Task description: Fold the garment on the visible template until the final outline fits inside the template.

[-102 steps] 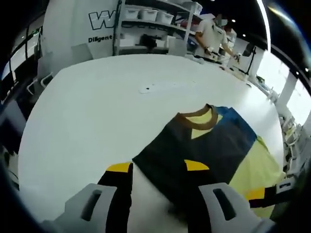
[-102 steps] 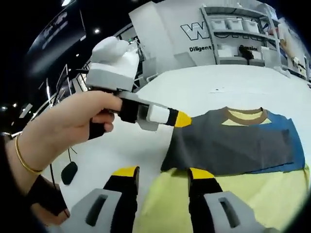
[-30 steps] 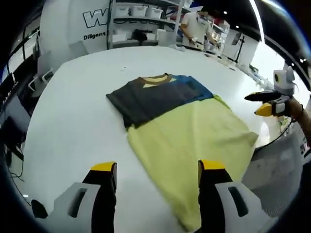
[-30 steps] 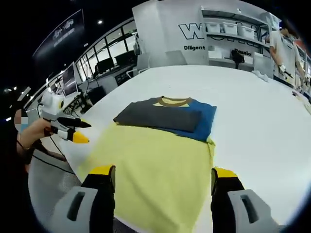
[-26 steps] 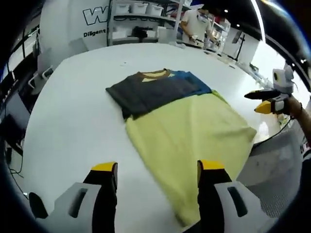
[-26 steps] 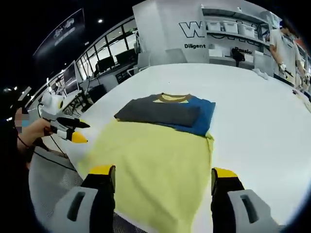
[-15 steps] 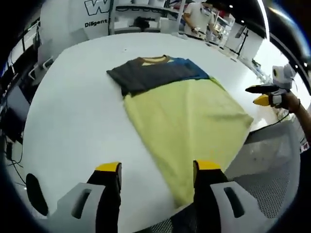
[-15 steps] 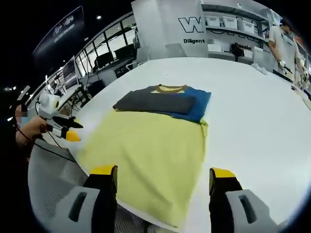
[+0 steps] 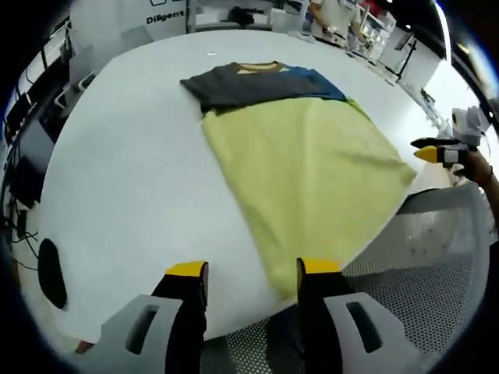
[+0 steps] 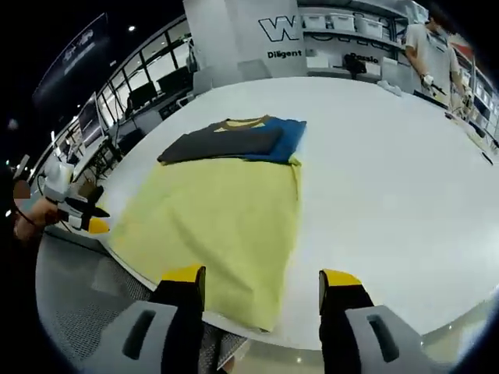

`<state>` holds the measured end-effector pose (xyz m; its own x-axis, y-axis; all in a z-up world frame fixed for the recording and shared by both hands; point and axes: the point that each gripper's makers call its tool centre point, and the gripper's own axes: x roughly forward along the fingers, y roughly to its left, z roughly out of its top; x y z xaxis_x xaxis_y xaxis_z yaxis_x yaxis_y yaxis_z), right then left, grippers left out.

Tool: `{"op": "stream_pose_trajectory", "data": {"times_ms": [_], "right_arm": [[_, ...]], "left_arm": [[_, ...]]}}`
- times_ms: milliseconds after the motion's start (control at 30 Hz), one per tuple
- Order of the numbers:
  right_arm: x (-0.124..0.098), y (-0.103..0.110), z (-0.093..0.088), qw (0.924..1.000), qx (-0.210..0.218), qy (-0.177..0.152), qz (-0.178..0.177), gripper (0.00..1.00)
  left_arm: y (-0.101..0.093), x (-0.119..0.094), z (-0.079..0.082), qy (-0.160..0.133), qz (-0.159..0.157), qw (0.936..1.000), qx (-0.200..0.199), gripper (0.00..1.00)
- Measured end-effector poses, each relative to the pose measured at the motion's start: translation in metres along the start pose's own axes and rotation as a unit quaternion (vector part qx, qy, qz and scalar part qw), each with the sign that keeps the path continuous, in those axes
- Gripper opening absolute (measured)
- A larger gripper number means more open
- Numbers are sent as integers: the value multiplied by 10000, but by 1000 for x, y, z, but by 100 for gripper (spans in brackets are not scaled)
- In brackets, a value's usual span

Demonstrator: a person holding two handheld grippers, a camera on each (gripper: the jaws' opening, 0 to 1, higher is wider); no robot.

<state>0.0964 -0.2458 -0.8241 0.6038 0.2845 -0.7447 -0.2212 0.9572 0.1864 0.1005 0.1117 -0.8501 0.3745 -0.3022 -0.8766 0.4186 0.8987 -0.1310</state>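
Soft yellow, grey and blue cotton T-shirt lies flat on the white round table, hem overhanging the near edge. Your left gripper and right gripper stand wide, empty. Limp, light cloth: pinch hem corners.

Wide white table ahead of the tongs. Beyond its far edge, a white wall with dark lettering and shelving holding white bins. Glazed partitions far left. Grey mesh floor below the near edge.
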Motion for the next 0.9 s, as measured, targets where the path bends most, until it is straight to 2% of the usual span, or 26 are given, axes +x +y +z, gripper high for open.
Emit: {"op": "stream_pose_trajectory", "data": {"times_ms": [200,433,567,700,767,833,900], "right_arm": [[0,-8,-18,9997,126,148,-170,41],[0,-10,-26,9993,191,242,-226,35],[1,-14,-28,9990,228,273,-282,30],[3,-18,-31,9985,196,337,-378,26],[3,-19,-32,9984,169,355,-406,22],[4,-20,-34,9978,37,433,-500,21],[4,-20,-35,9976,-7,460,-516,20]], "left_arm": [[-7,5,-10,158,-55,9998,-58,33],[-12,8,-16,239,-63,9997,-88,29],[-19,8,-20,339,-188,9991,-199,22],[-20,8,-21,343,-65,9993,-143,20],[-20,8,-22,356,-21,9993,-135,14],[-16,10,-22,368,258,9989,157,9],[-14,10,-22,344,351,9987,136,4]]}}
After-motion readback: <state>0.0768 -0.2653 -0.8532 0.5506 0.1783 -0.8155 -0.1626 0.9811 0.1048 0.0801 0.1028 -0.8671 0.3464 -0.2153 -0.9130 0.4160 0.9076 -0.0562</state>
